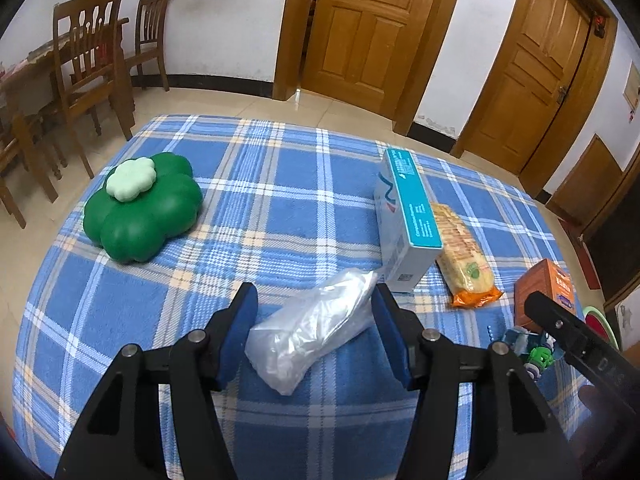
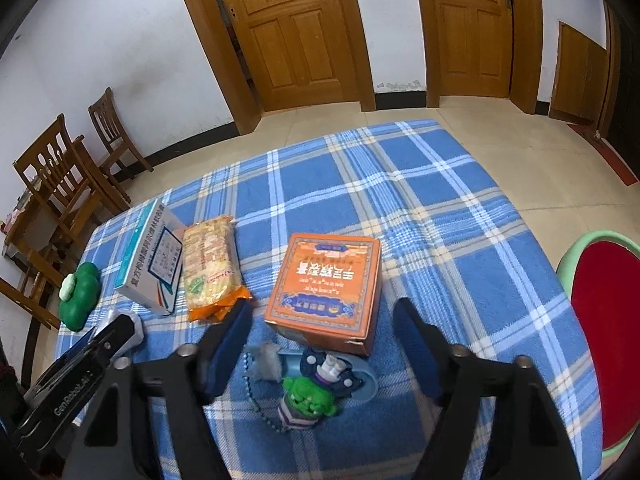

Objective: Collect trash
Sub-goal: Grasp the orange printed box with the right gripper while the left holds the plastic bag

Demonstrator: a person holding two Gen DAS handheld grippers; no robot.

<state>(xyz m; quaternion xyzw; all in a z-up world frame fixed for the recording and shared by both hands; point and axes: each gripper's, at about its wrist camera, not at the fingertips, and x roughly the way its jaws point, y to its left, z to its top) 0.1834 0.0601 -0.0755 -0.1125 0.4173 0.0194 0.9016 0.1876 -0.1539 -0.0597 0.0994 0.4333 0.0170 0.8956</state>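
Observation:
A crumpled clear plastic bag (image 1: 316, 328) lies on the blue plaid tablecloth (image 1: 280, 184) between the open fingers of my left gripper (image 1: 314, 302), which is not closed on it. A white and teal box (image 1: 404, 216), a packet of crackers (image 1: 464, 256) and an orange box (image 1: 544, 292) lie to the right. In the right wrist view my right gripper (image 2: 324, 316) is open just before the orange box (image 2: 328, 284), above a small green and blue toy keychain (image 2: 316, 392). The crackers (image 2: 210, 268) and the teal box (image 2: 154, 256) lie left of it.
A green clover-shaped container (image 1: 144, 208) sits at the table's left; it also shows in the right wrist view (image 2: 80, 292). Wooden chairs (image 1: 88, 64) stand beyond the left side. A bin with a red inside (image 2: 600, 320) stands at the right edge. Wooden doors (image 1: 368, 28) are behind.

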